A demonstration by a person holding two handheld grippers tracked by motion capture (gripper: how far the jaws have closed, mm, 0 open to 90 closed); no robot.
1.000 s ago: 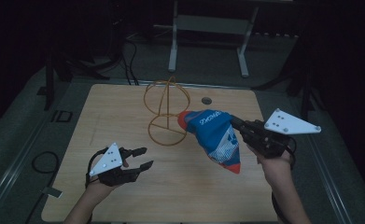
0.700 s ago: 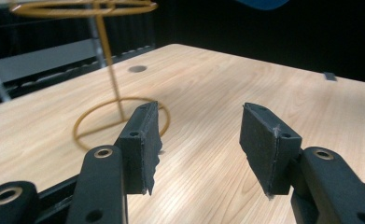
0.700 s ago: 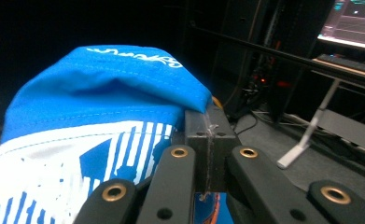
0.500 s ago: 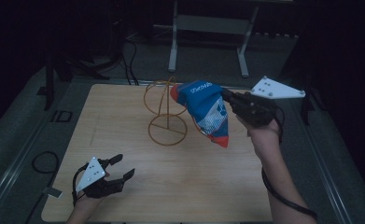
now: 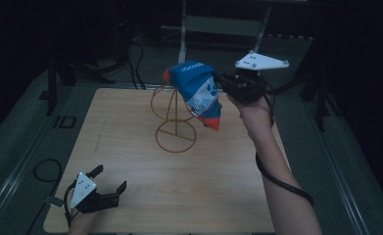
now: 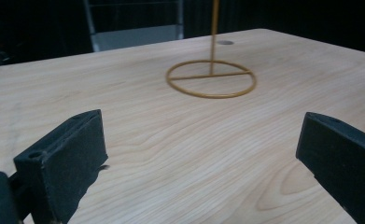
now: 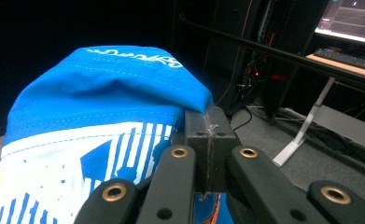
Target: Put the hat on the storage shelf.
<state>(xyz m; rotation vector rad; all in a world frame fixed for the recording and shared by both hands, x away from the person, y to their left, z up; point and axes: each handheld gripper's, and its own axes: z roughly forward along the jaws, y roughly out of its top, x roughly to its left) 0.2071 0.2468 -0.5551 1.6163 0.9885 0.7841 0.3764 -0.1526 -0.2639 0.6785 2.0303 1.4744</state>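
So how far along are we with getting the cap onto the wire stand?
Done: the blue cap is picked up, the right tongs shut on its edge. In hand: it hangs in the air beside the top loop of the wire stand, not yet settled on it. The left tongs have just been opening, nothing between them, low over the table. Left: probably set the cap over the loop and let go.

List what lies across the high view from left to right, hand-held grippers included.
Left hand-held gripper, jaws open over the light wooden table → thin golden wire stand with a ring base → blue, white and orange cloth cap → right hand-held gripper, shut on the cap's edge.
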